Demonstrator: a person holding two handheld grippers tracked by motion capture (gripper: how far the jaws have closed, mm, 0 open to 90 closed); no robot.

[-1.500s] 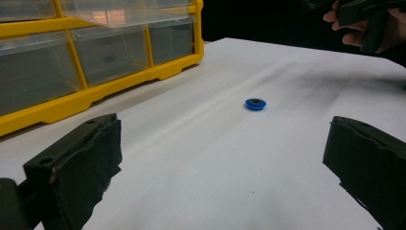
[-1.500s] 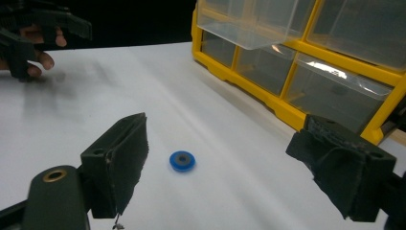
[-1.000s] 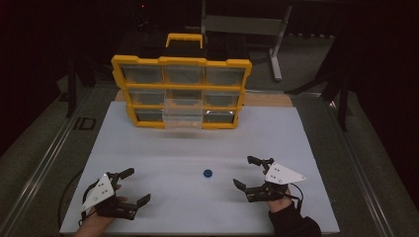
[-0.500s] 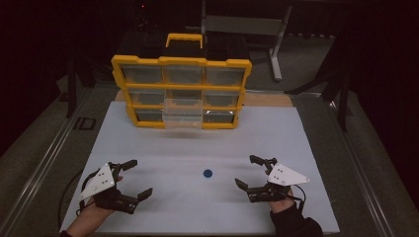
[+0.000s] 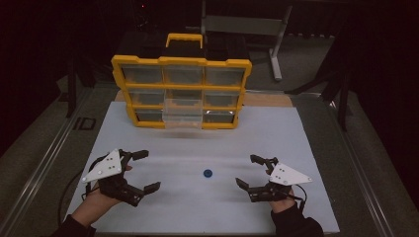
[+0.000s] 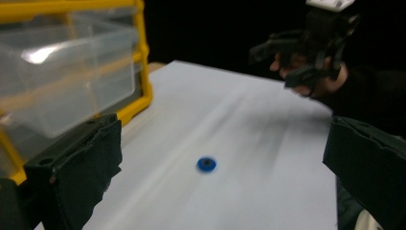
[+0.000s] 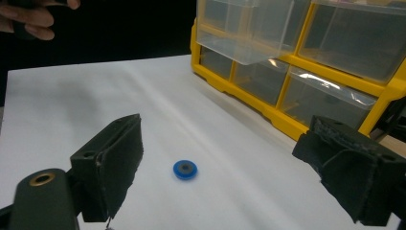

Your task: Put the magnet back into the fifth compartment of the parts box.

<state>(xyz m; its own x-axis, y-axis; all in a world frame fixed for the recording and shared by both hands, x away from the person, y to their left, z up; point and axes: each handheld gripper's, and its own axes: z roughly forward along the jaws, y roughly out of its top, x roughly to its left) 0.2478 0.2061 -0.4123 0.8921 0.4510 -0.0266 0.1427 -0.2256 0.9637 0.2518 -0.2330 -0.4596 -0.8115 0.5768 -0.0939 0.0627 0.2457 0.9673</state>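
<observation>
- High view first, nearest edge: my left gripper (image 5: 141,170) sits at the near-left of the white table (image 5: 316,148), jaws spread wide with nothing between them, the grey three-cornered plate on top.
- My right gripper (image 5: 252,170) sits at the near-right, jaws likewise wide apart and empty, held just above the surface as far as I can tell.
- Between the two, lying flat on the bare table, I see the small blue ring (image 5: 207,173); it is apart from both grippers, roughly midway.
- Left gripper view: the blue ring (image 6: 206,164) lies ahead between my two black jaws, blurred, with the other gripper (image 6: 287,60) farther off in the person's hand.
- Right gripper view: the ring (image 7: 185,169) shows sharply, a blue disc with a dark hole, framed between the open jaws but untouched.
- Farther back stands the yellow drawer cabinet (image 5: 181,61), upright at the far side of the table.
- One clear drawer (image 5: 183,114), bottom row middle, is pulled out toward me; the others are shut.
</observation>
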